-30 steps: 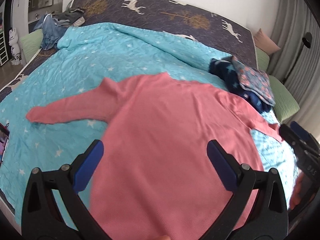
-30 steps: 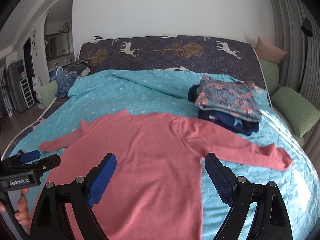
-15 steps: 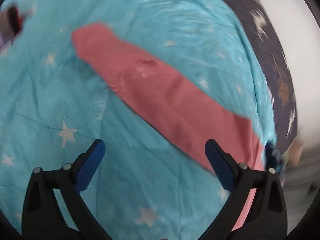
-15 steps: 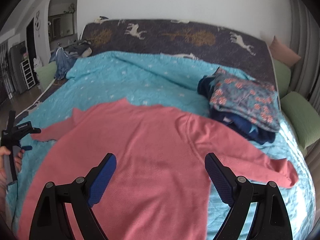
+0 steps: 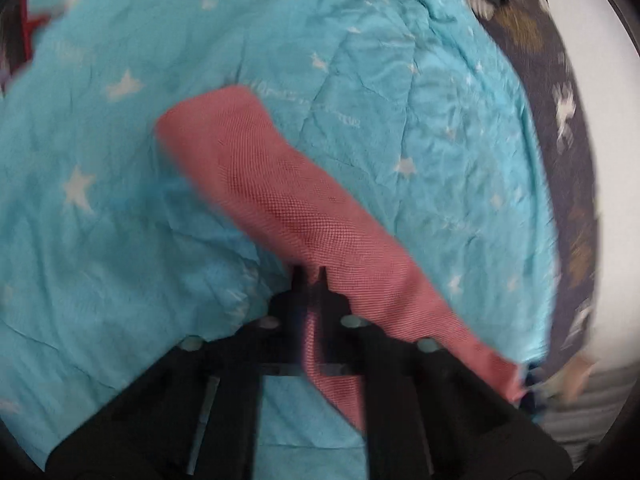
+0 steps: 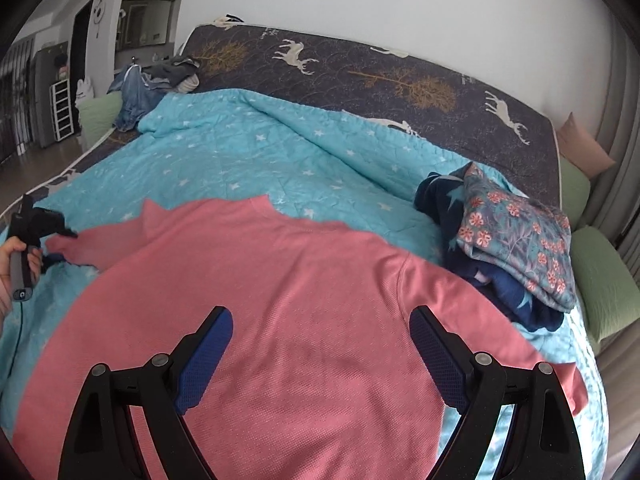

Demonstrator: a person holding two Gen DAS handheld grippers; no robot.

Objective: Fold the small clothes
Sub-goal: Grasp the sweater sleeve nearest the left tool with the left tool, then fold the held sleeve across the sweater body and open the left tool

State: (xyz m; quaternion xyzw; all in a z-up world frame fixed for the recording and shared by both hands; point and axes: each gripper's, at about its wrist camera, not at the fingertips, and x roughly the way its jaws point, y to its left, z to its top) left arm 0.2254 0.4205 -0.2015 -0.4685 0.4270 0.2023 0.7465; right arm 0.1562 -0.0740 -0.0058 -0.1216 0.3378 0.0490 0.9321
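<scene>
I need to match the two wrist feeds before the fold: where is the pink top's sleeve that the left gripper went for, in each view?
Left wrist: the sleeve runs diagonally through the centre, and the left gripper is shut on its edge.
Right wrist: the same sleeve lies at the far left, by the hand-held left gripper.
Shared landmark: the turquoise star-print quilt.

The setting is a home bedroom. A wide bed carries a turquoise star-printed quilt point(image 6: 248, 156) over a dark deer-patterned mattress cover point(image 6: 360, 68); green pillows point(image 6: 600, 280) lie right, a doorway point(image 6: 86, 40) stands far left.
</scene>
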